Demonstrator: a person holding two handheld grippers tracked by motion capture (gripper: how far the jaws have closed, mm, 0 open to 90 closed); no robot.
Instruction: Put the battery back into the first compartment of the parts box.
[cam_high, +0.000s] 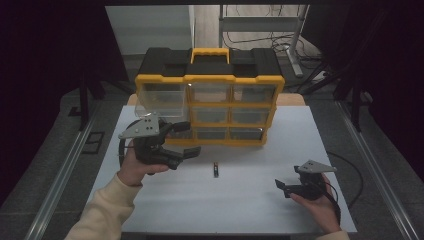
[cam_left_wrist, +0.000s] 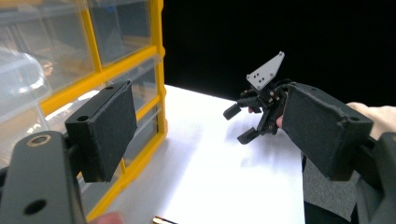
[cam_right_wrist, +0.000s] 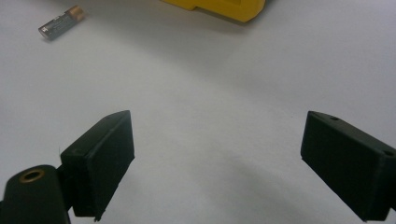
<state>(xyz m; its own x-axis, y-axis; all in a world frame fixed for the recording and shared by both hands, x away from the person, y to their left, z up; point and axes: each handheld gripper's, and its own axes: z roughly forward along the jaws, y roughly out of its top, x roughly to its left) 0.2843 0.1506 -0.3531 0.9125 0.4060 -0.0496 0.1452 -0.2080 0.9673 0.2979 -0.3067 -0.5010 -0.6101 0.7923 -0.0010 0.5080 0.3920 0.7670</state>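
In the high view, a yellow and black organizer (cam_high: 210, 95) with 9 clear drawers stands at the far edge of the white table (cam_high: 235, 205). Its top-left drawer (cam_high: 159, 102) is pulled out toward the person. The left gripper (cam_high: 184, 140) hangs just in front of the organizer's lower-left corner, jaws apart and holding nothing. A small battery (cam_high: 216, 169) lies on the table near the middle, in front of the organizer and between the 2 hands. The right gripper (cam_high: 281, 186) rests near the table's near-right corner, jaws also apart and empty.

In the left gripper view, the 2 black pads (cam_left_wrist: 105, 128) stand wide with bare table between them, the organizer's yellow frame (cam_left_wrist: 158, 70) close on the left, and the right gripper (cam_left_wrist: 243, 123) farther off.

In the right gripper view, the pads (cam_right_wrist: 105, 156) are spread over bare table; the battery (cam_right_wrist: 60, 22) lies well ahead at upper left.

The step in hand looks like fetching the battery for the open drawer. To do it well, I would bring the left jaws down square across the battery's short side, centred, so it cannot roll away, then close gently.
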